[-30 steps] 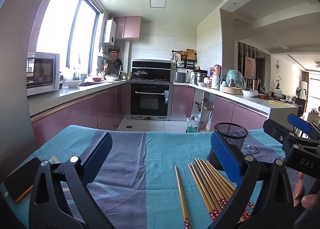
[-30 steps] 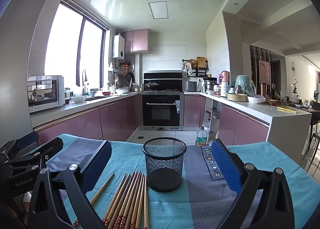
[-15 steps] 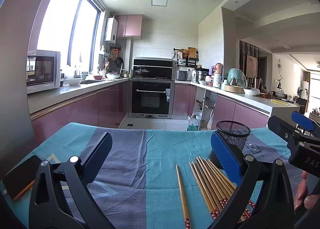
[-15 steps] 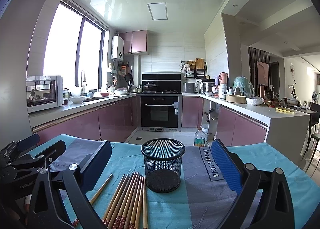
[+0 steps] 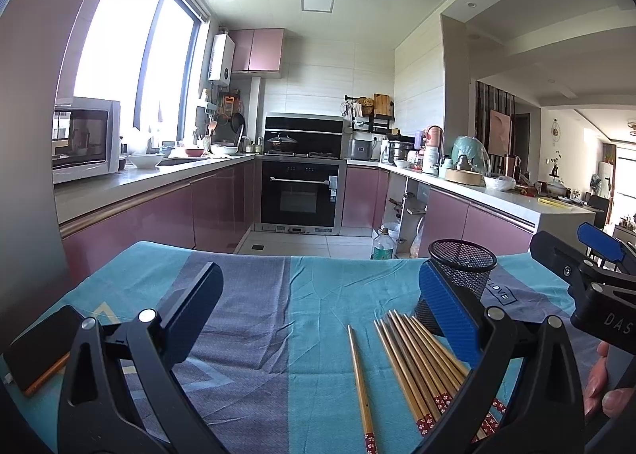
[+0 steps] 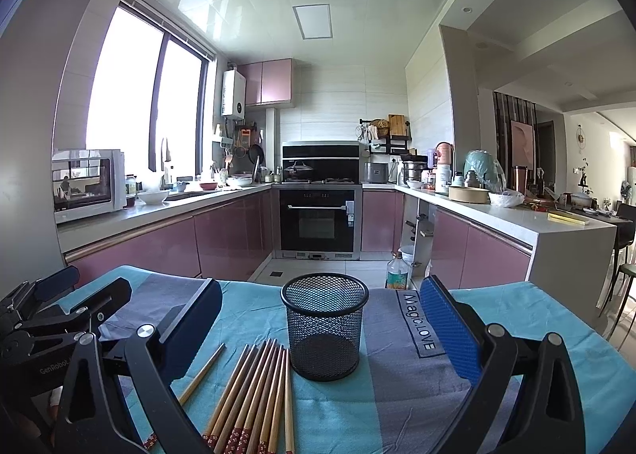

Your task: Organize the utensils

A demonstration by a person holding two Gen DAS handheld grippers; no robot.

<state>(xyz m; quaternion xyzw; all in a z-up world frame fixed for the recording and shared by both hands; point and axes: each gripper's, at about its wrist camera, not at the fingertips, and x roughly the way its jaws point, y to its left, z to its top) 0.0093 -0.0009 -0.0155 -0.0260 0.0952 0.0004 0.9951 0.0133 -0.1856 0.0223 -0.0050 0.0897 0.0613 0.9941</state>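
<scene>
Several wooden chopsticks (image 6: 254,394) with red patterned ends lie in a bundle on the blue tablecloth (image 6: 397,406), just left of an upright black mesh cup (image 6: 324,325). One chopstick (image 5: 359,374) lies apart on the left of the bundle (image 5: 421,362). The mesh cup (image 5: 463,275) stands behind the bundle in the left wrist view. My left gripper (image 5: 318,303) is open and empty above the cloth. My right gripper (image 6: 318,323) is open and empty, with the cup between its fingers' line of sight.
A dark phone (image 5: 39,346) lies at the cloth's left edge. The other gripper shows at the right of the left wrist view (image 5: 588,279) and at the left of the right wrist view (image 6: 51,319). Pink kitchen cabinets and an oven (image 6: 320,219) stand beyond the table.
Both views have tilted slightly upward and shifted a little. The chopsticks and cup have not moved. Both grippers stay open.
</scene>
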